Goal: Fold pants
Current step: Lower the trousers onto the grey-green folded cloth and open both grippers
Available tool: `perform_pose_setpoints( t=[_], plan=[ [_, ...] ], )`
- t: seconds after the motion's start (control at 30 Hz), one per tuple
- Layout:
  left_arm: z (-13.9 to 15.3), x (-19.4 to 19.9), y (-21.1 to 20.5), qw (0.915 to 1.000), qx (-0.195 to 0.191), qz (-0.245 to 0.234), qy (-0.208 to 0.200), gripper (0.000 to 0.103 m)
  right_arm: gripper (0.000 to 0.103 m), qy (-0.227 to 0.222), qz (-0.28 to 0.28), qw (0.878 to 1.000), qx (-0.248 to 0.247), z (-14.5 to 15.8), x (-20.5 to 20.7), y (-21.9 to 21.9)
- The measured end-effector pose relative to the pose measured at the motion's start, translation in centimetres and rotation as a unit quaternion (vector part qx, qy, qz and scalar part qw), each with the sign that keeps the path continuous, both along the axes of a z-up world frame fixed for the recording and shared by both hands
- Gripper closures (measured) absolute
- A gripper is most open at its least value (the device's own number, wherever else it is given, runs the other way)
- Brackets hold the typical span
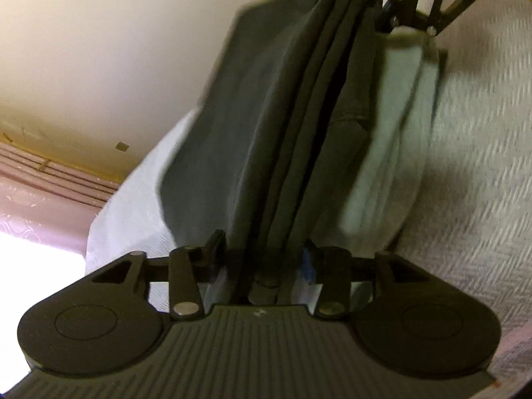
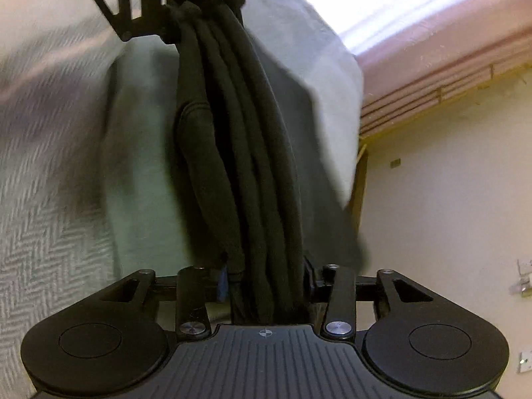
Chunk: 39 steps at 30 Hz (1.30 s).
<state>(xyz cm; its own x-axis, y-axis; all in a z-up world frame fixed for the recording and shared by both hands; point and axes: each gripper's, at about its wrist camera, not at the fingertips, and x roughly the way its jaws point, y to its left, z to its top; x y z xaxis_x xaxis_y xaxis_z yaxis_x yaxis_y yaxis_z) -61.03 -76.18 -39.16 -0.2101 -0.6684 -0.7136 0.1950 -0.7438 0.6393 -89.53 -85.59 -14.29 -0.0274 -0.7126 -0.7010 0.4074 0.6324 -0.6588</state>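
A bundle of dark pants (image 1: 299,139), gathered into several thick folds, hangs stretched between two hand-held grippers above a bed covered in a white herringbone-weave bedspread (image 1: 475,166). In the left wrist view, the left gripper (image 1: 266,262) has its jaws clamped on one end of the folded pants, the cloth bunched between the pads and filling the gap. At the far end of the pants, the right gripper (image 1: 375,10) shows at the top of that view, closed on the other end of the cloth.

The right wrist view gives the mirror picture: the right gripper (image 2: 266,282) is clamped on its end of the pants (image 2: 239,153), and the left gripper (image 2: 196,10) grips the far end. Below the pants lies a pale green cloth (image 2: 139,153), spread on the bedspread (image 2: 43,232) and blurred. Beyond the pants, a cream wall (image 1: 99,66) and a pink curtain (image 1: 36,199) stand past the bed's edge.
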Motion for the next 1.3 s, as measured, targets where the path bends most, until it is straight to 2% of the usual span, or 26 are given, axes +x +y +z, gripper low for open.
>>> perform_pose_setpoints(
  t=[0.1,0.2,0.33,0.37,0.43,0.47,0.57,0.67,0.77,0.83,0.93,0.97,1.0,1.07,1.13,1.23,1.3],
  plan=[
    [0.0,1.7,0.4,0.9993,0.003,0.016,0.033,0.052,0.06,-0.017,-0.03,0.999,-0.008,-0.3,0.5,1.2],
    [0.3,3.0,0.8,0.999,0.005,0.015,0.042,0.056,0.06,-0.025,-0.053,0.998,-0.01,0.1,0.7,1.9],
    [0.4,3.0,0.0,0.9989,0.006,0.017,0.044,0.056,0.06,-0.018,-0.082,0.996,-0.008,1.2,1.3,1.6],
    [-0.2,1.8,0.0,0.9989,0.008,0.017,0.044,0.055,0.06,-0.021,-0.09,0.996,-0.01,1.5,1.4,1.4],
    [-1.4,2.1,0.1,0.9989,0.011,0.017,0.041,0.054,0.057,-0.013,-0.088,0.996,-0.014,1.0,1.8,1.5],
    [-1.6,2.7,1.6,0.999,0.011,0.019,0.039,0.054,0.054,-0.004,-0.08,0.997,-0.017,0.3,2.3,1.9],
    [-1.0,4.2,2.7,0.9986,0.014,0.026,0.044,0.054,0.052,0.015,-0.064,0.998,-0.017,-0.7,3.1,2.7],
    [0.3,6.7,3.1,0.9943,0.033,0.076,0.067,0.056,0.052,-0.016,-0.093,0.996,0.001,0.9,1.6,3.8],
    [2.4,8.0,3.5,0.9845,0.051,0.128,0.108,0.056,0.052,-0.07,-0.126,0.989,0.023,4.3,1.6,5.1],
    [3.7,8.0,3.3,0.9768,0.055,0.153,0.139,0.056,0.052,-0.142,-0.155,0.977,0.033,7.1,0.6,4.5],
    [5.8,6.1,2.1,0.9637,0.064,0.176,0.191,0.056,0.053,-0.239,-0.195,0.951,0.03,10.9,-1.6,3.0],
    [6.5,4.9,1.6,0.9594,0.071,0.176,0.208,0.056,0.056,-0.266,-0.207,0.941,0.029,11.7,-2.3,2.2],
    [6.7,3.7,1.3,0.9565,0.079,0.175,0.22,0.056,0.059,-0.299,-0.221,0.928,0.034,12.4,-3.1,1.1],
    [6.5,1.1,0.6,0.9529,0.095,0.17,0.233,0.057,0.077,-0.366,-0.258,0.891,0.071,12.3,-5.3,-1.4],
    [5.1,-1.0,0.2,0.9537,0.119,0.167,0.22,0.06,0.082,-0.394,-0.292,0.862,0.128,10.1,-7.4,-3.5],
    [1.7,-2.8,0.0,0.9544,0.149,0.173,0.192,0.06,0.082,-0.387,-0.301,0.854,0.175,6.9,-9.2,-4.1],
    [1.5,-3.1,0.1,0.9522,0.152,0.184,0.191,0.06,0.082,-0.39,-0.292,0.853,0.189,6.5,-10.1,-3.5]
  ],
)
